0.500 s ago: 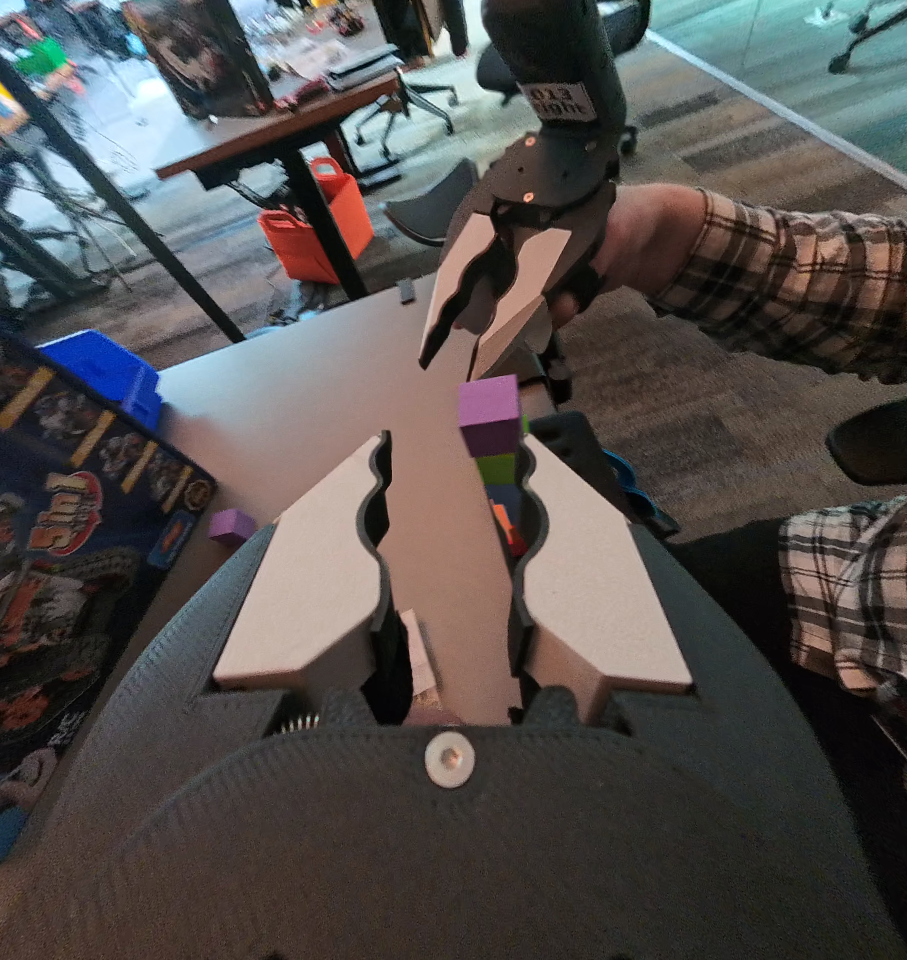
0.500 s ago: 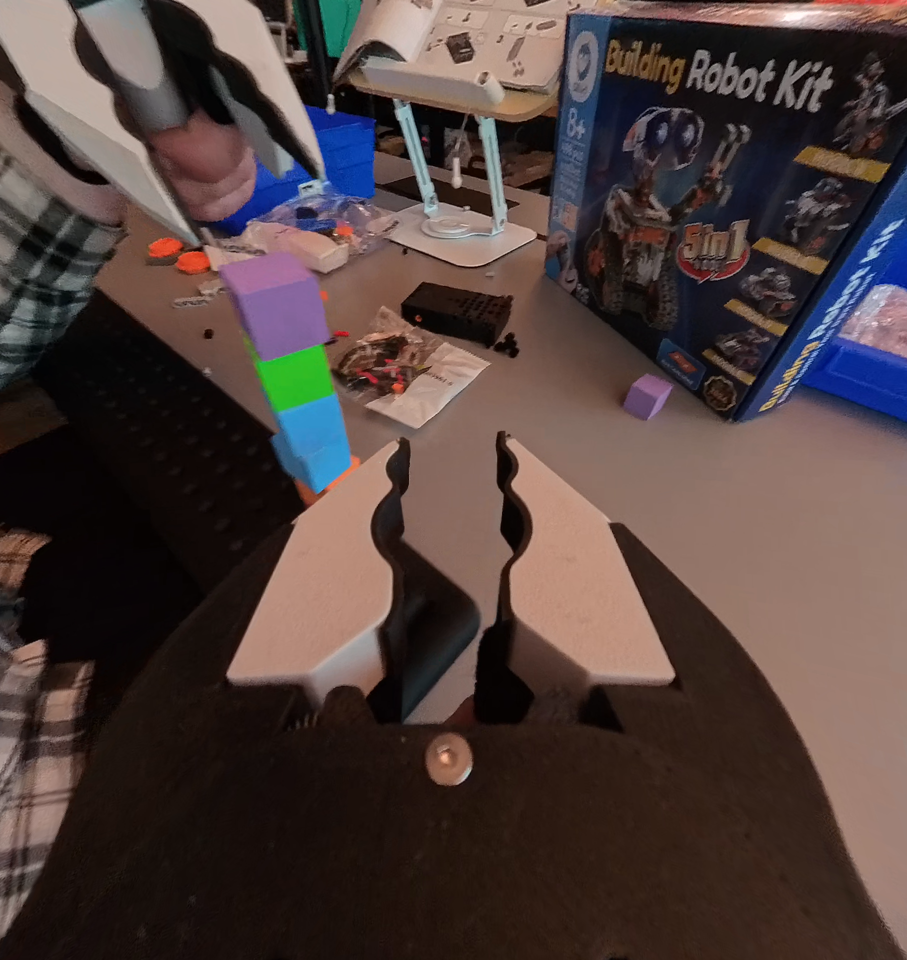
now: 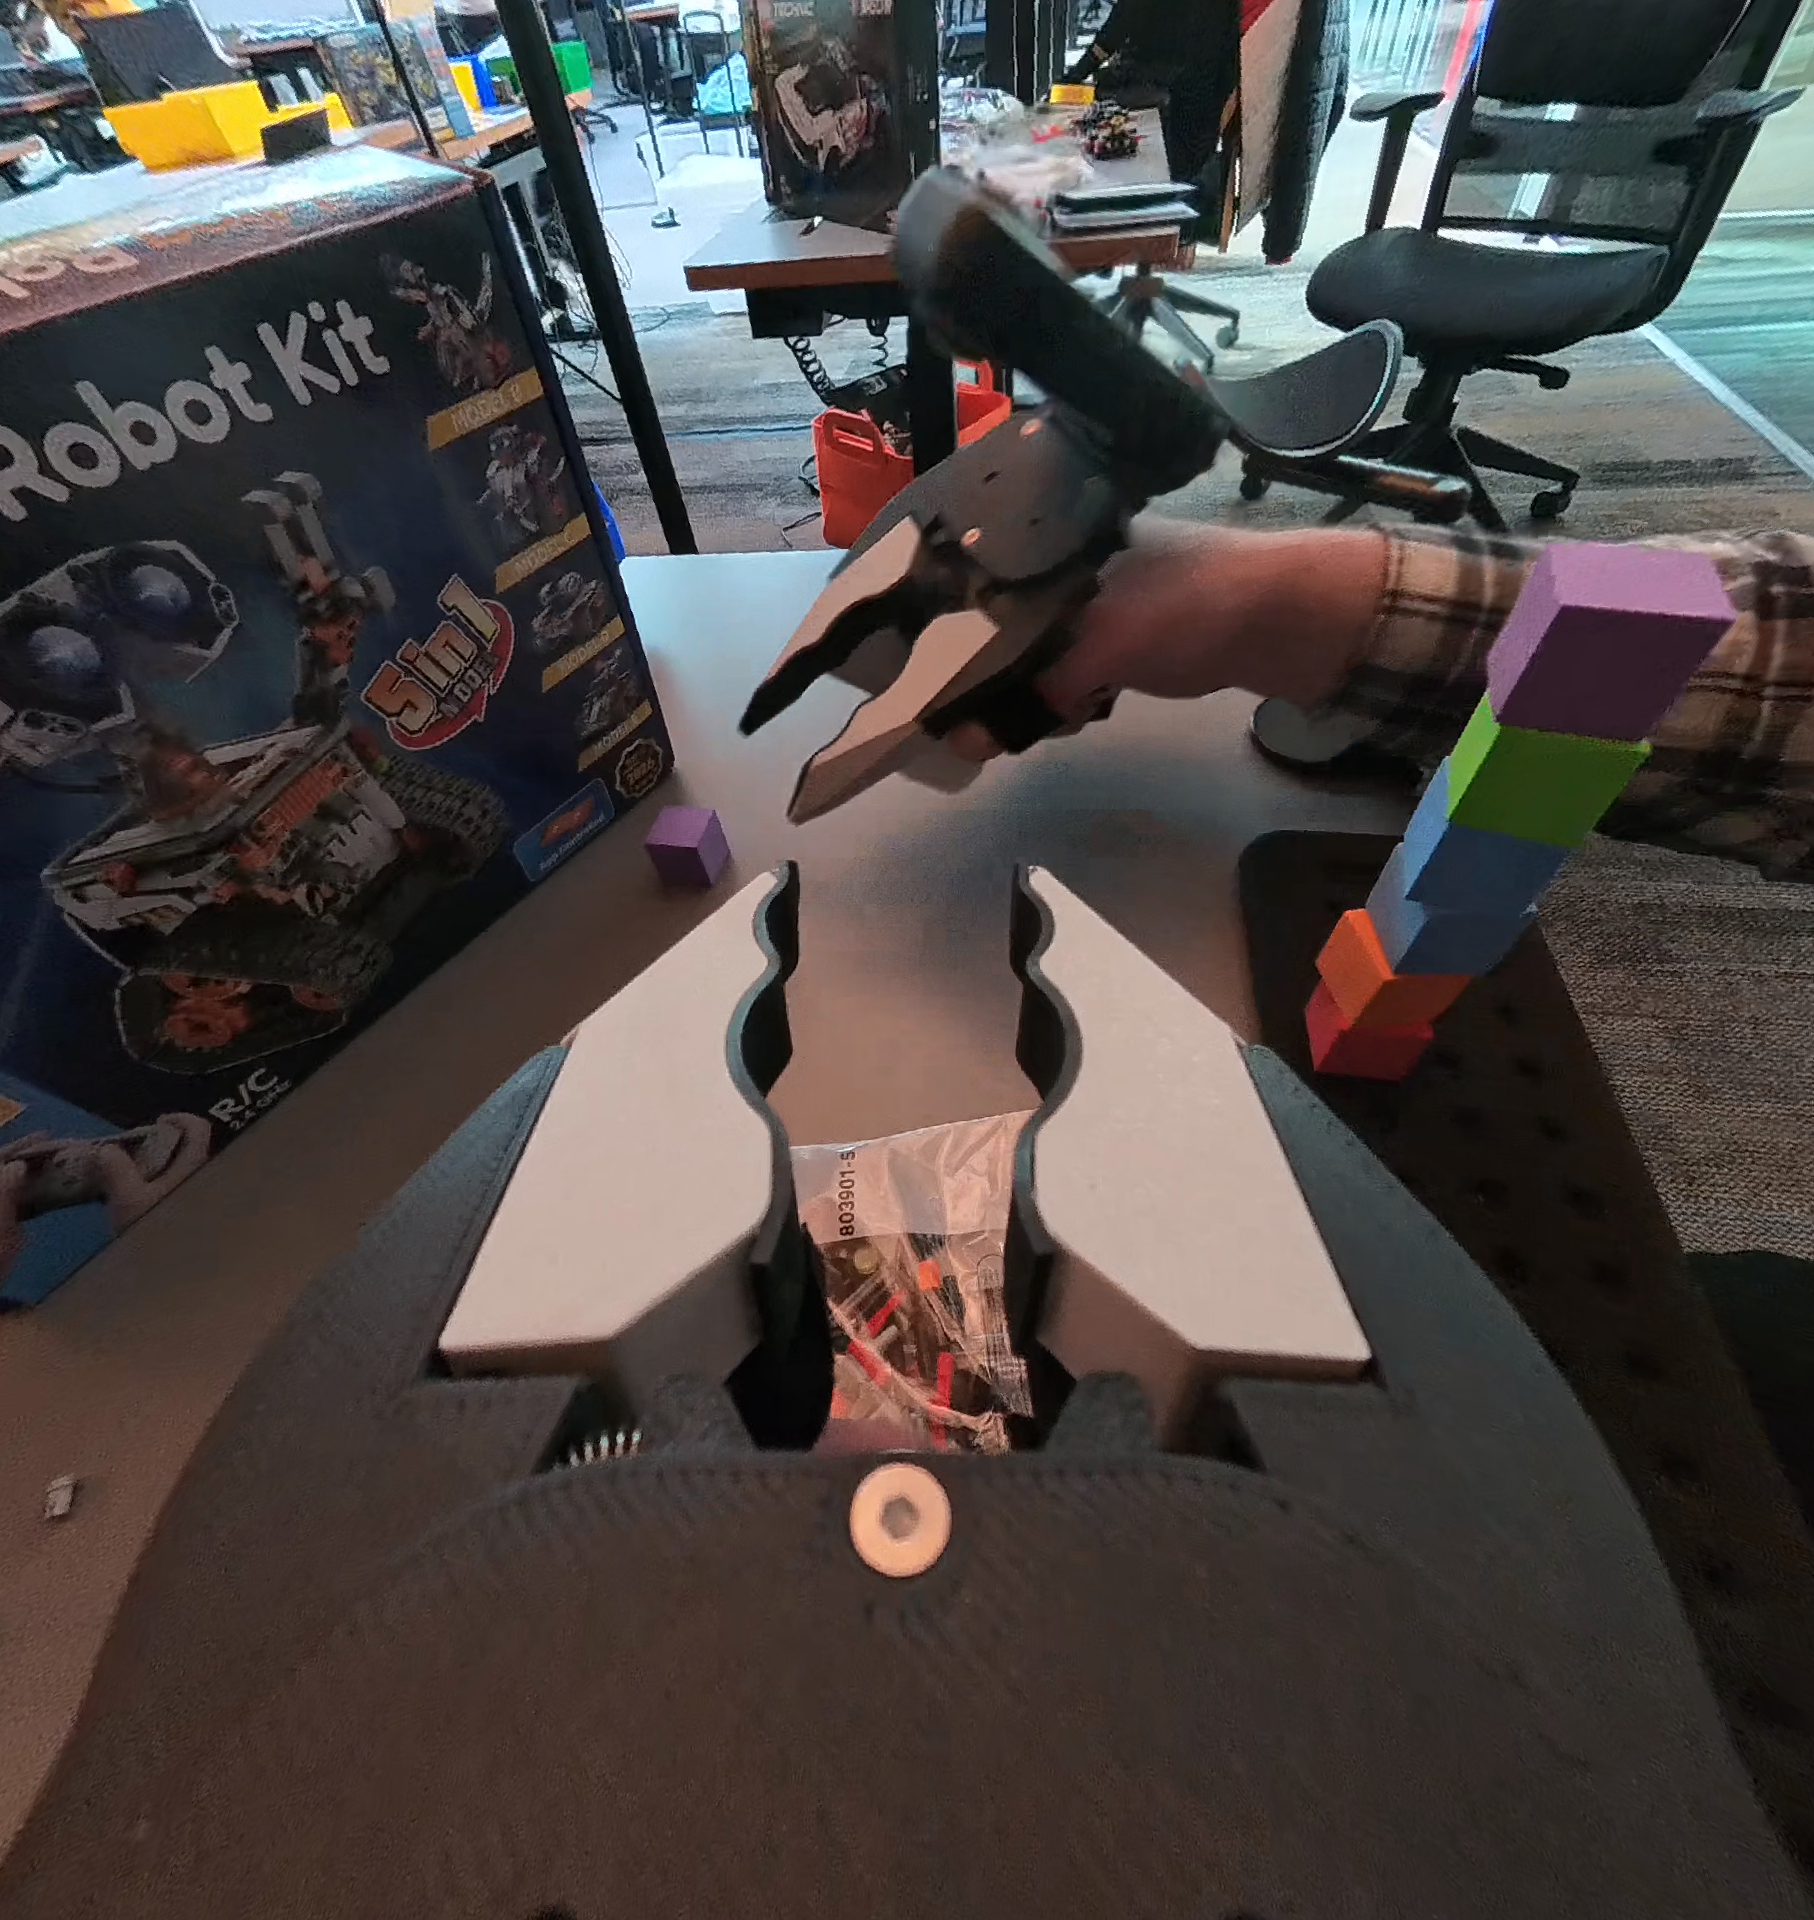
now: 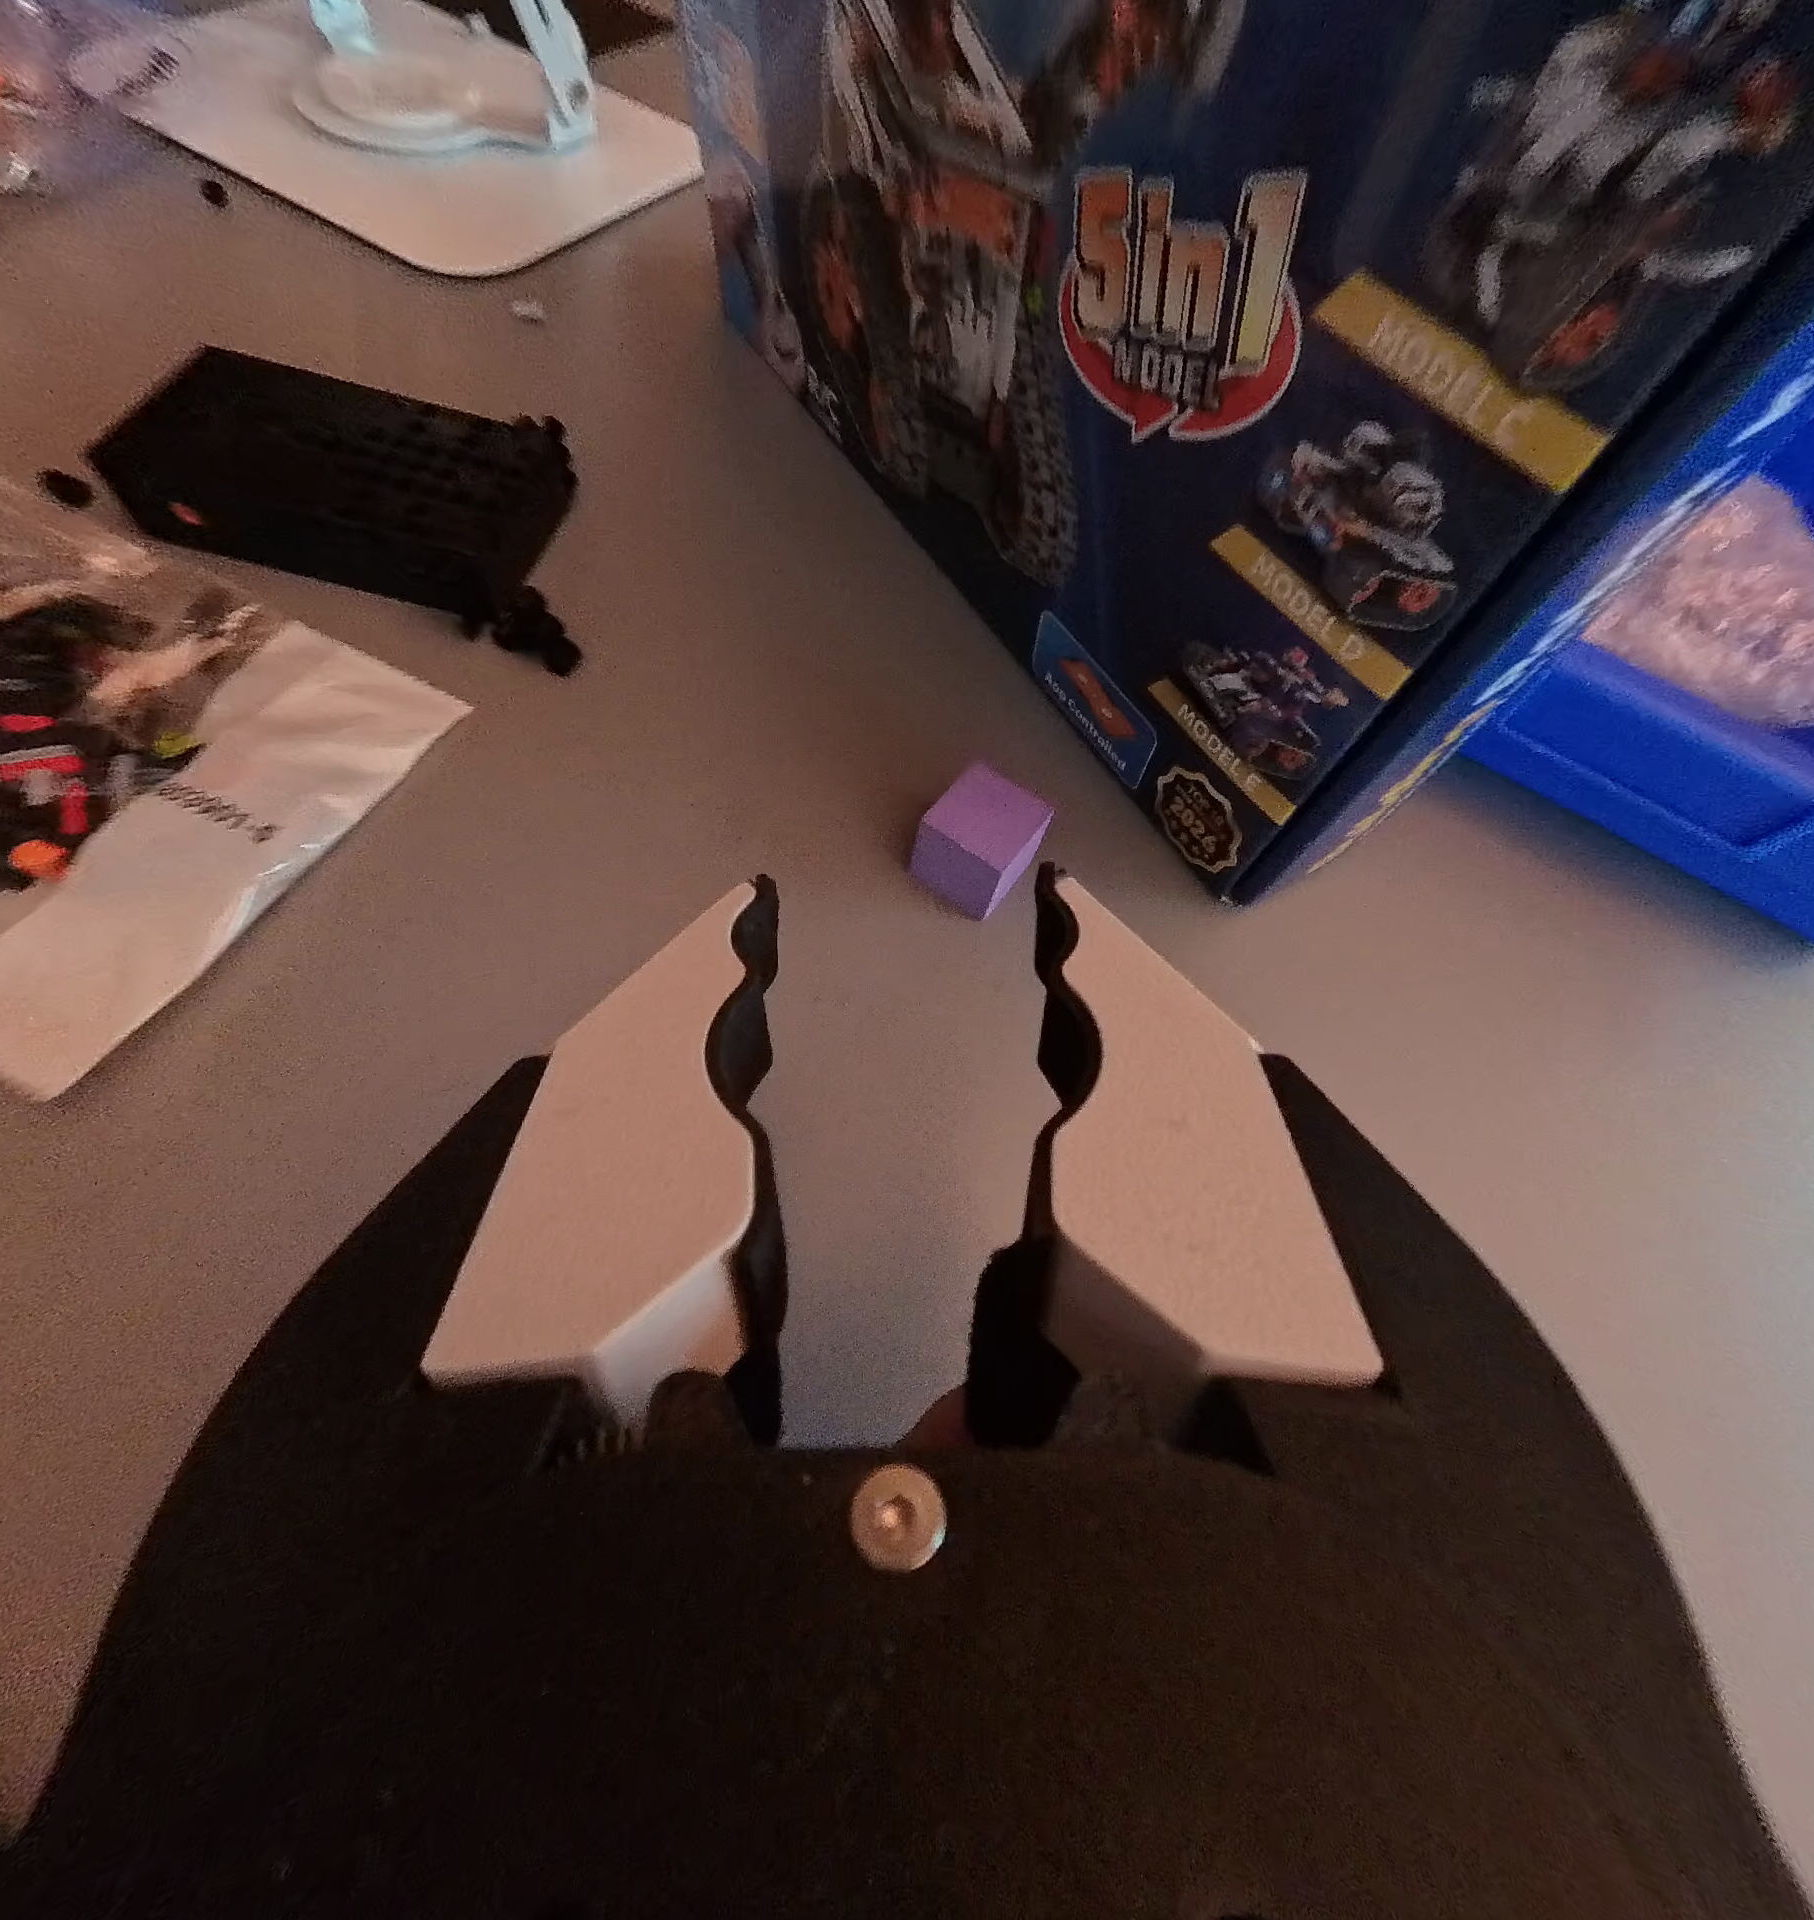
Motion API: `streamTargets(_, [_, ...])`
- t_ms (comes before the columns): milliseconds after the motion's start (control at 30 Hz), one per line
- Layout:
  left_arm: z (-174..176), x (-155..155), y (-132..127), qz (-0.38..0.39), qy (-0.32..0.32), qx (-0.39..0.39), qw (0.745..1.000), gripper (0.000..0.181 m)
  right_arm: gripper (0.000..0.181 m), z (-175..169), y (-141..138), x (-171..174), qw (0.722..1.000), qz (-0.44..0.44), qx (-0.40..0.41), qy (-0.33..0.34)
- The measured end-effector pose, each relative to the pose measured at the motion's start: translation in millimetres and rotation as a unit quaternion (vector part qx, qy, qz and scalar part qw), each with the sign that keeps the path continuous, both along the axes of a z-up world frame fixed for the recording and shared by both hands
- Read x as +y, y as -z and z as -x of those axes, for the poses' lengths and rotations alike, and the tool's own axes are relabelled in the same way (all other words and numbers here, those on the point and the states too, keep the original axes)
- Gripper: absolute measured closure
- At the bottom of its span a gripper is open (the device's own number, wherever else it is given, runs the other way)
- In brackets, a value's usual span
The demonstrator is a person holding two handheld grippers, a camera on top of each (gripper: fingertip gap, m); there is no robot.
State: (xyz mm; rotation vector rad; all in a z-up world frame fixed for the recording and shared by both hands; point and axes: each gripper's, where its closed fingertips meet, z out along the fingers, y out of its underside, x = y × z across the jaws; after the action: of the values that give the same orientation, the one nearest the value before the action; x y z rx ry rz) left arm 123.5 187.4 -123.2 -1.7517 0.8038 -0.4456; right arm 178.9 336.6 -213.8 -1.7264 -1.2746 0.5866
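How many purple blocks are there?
2. One purple block sits on top of the leaning stack of blocks at the right. The other purple block lies alone on the table, beside the big blue box. More could be hidden.

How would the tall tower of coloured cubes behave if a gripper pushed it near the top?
The tower probably tips easily: it is narrow, many cubes high, and already leans with its layers offset. The cubes look separate, so they would likely scatter.
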Motion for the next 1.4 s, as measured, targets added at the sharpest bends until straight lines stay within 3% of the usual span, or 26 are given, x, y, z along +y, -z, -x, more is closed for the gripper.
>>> streamTargets(300, [1,7,5,-0.004,-0.016,0.013,1.000,0.143,0.132,29,43,35,0.996,0.032,-0.064,0.051])
streamTargets(400, [1,8,6,-0.003,-0.019,0.012,1.000,0.144,0.150,35,39,40,0.997,0.027,-0.049,0.060])
streamTargets(567, [4,9,6,-0.004,-0.025,0.014,1.000,0.144,0.151,31,34,38,0.997,0.031,-0.037,0.063])
streamTargets(733, [9,12,8,-0.001,-0.034,0.017,0.999,0.144,0.151,10,-12,4,0.999,0.025,0.021,0.021])
streamTargets(933, [12,15,13,0.005,-0.043,0.016,0.999,0.146,0.151,-37,-98,-72,0.995,-0.010,0.075,-0.068])
streamTargets(1033, [13,16,16,0.009,-0.045,0.015,0.999,0.146,0.151,-57,-128,-109,0.992,-0.036,0.073,-0.101])
streamTargets(1233, [13,18,22,0.017,-0.047,0.013,0.999,0.147,0.151,-70,-160,-178,0.979,-0.041,0.066,-0.186])
streamTargets(1400, [15,19,25,0.021,-0.050,0.013,0.998,0.147,0.151,-64,-161,-204,0.973,-0.036,0.036,-0.225])
